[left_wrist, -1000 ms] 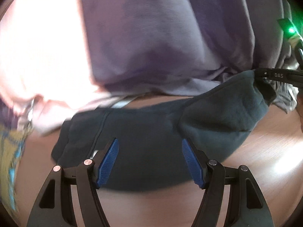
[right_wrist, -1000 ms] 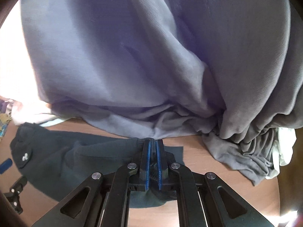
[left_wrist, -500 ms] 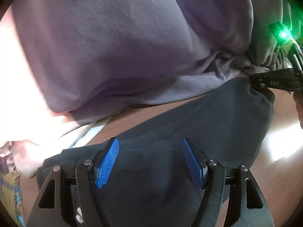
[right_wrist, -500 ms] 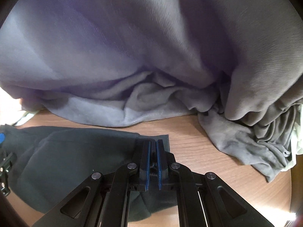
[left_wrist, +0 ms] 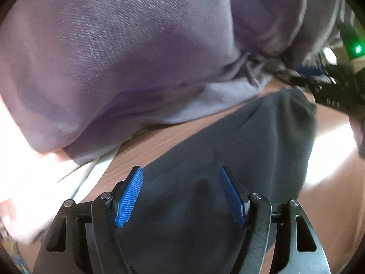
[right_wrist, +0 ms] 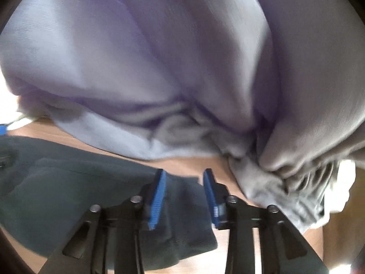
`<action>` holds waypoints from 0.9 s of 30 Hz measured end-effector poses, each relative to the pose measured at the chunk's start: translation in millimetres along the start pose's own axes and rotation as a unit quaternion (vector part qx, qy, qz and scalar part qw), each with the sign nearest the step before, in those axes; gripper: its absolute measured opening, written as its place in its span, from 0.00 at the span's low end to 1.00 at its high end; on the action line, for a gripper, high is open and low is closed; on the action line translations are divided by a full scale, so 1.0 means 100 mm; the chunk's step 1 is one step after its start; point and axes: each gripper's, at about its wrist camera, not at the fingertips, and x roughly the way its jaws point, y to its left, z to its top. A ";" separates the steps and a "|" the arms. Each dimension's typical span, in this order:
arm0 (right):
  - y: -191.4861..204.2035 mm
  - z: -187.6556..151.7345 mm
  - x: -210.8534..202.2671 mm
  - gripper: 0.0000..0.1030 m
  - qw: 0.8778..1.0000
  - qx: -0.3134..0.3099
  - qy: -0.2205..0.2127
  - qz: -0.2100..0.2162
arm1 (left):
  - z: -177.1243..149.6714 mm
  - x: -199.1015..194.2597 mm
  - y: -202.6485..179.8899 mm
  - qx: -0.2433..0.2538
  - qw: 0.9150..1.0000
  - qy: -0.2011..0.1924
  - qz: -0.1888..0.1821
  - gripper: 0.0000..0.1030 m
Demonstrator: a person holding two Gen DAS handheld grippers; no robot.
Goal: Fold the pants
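Note:
The dark grey pants [left_wrist: 239, 155] lie flattened on the wooden table [left_wrist: 146, 141], stretching from lower left to upper right in the left wrist view. My left gripper [left_wrist: 181, 194] hovers open over their near part, blue pads wide apart, nothing pinched. In the right wrist view the pants [right_wrist: 75, 182] spread to the left, and their corner lies between the fingers of my right gripper [right_wrist: 184, 196], whose jaws are opening; the pads stand off the cloth. The right gripper [left_wrist: 328, 86] also shows at the far end of the pants in the left wrist view.
A big heap of lilac-grey cloth [left_wrist: 127, 64] fills the back of the table just beyond the pants, seen too in the right wrist view as lilac-grey cloth [right_wrist: 171, 68]. Pale pink fabric [left_wrist: 34, 182] lies at the left. Bare wood [right_wrist: 255, 235] shows right of the pants.
The right gripper's jaws have parted from the pants corner they were shut on, after sinking toward the table. The left gripper slid along over the pants, which now lie flatter.

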 end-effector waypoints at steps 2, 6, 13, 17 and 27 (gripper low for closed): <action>0.14 0.08 -0.10 0.35 0.998 -0.041 -0.016 0.043 | 0.01 0.03 0.03 0.016 1.000 0.009 -0.011 0.66; 0.41 0.22 -0.12 0.35 0.983 -0.107 -0.012 0.150 | 0.06 0.10 0.12 0.024 0.999 0.023 -0.030 0.63; 0.83 0.37 0.10 0.35 0.943 -0.201 0.032 0.264 | 0.11 0.30 0.20 0.042 0.995 0.062 -0.062 0.56; 0.99 0.36 0.25 0.35 0.923 -0.250 0.054 0.288 | 0.09 0.45 0.20 0.051 0.992 0.087 -0.074 0.55; 1.17 0.28 0.49 0.30 0.906 -0.276 0.102 0.305 | 0.02 0.55 0.16 0.049 0.991 0.095 -0.084 0.16</action>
